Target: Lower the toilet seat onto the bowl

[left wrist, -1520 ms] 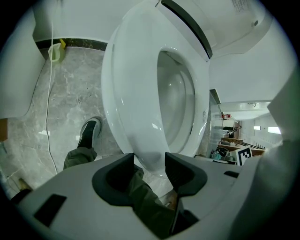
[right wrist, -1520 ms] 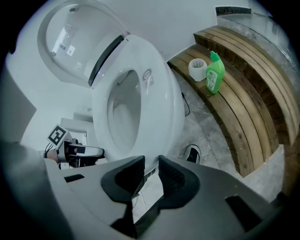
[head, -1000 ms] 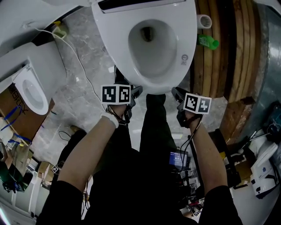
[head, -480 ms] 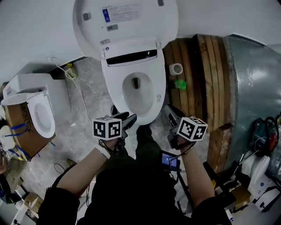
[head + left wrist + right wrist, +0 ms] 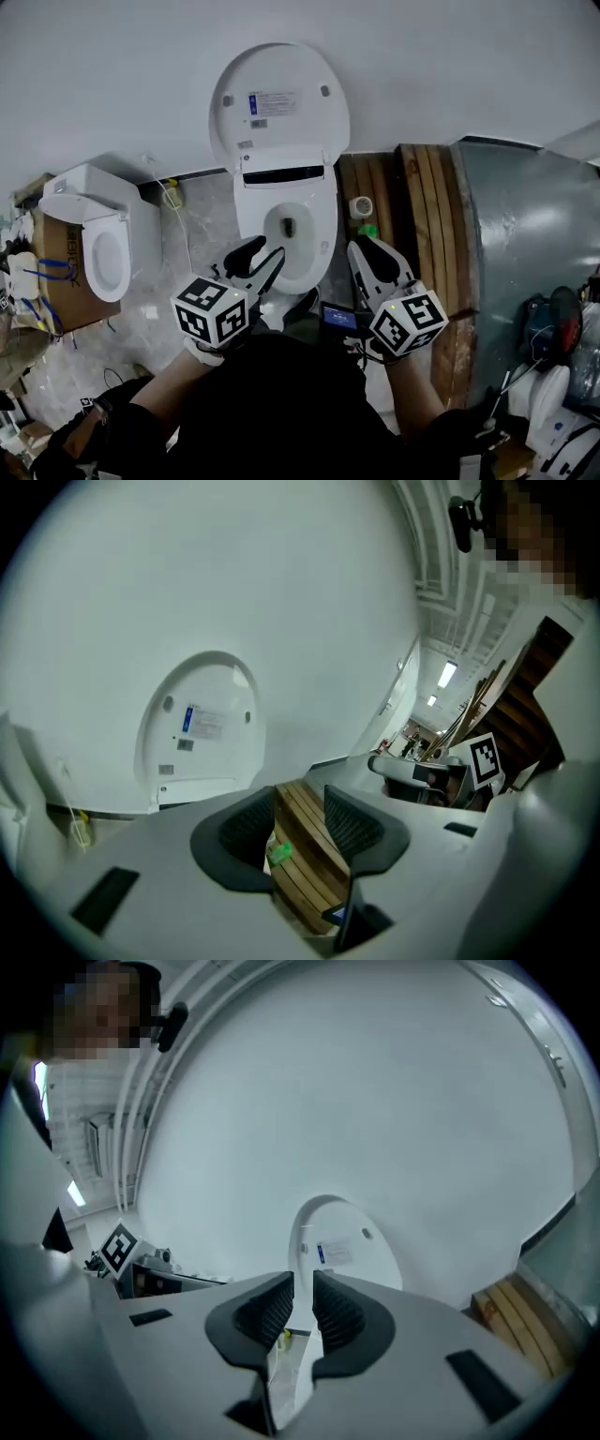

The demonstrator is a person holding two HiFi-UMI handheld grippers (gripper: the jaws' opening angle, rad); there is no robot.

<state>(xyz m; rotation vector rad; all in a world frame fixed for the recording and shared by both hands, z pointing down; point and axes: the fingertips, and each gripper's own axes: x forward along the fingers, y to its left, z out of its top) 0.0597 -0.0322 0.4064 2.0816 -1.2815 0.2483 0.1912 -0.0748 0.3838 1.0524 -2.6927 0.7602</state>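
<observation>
A 2nd white toilet [image 5: 98,246] sits at far left against a cardboard box [image 5: 54,286] w/ blue tape. Wooden planks [image 5: 417,202] lie btw. the grey marble floor [image 5: 202,239] and a big grey metal panel [image 5: 525,234], w/ a small white roll [image 5: 360,207] and a green item [image 5: 369,231] at their left edge. A yellow-tipped white cable [image 5: 172,195] lies on the floor near the white wall [image 5: 450,66].

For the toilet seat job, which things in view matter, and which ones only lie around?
For the job: toilet bowl, raised lid.

Lying about: second toilet, cardboard box, wooden planks, small green object.
</observation>
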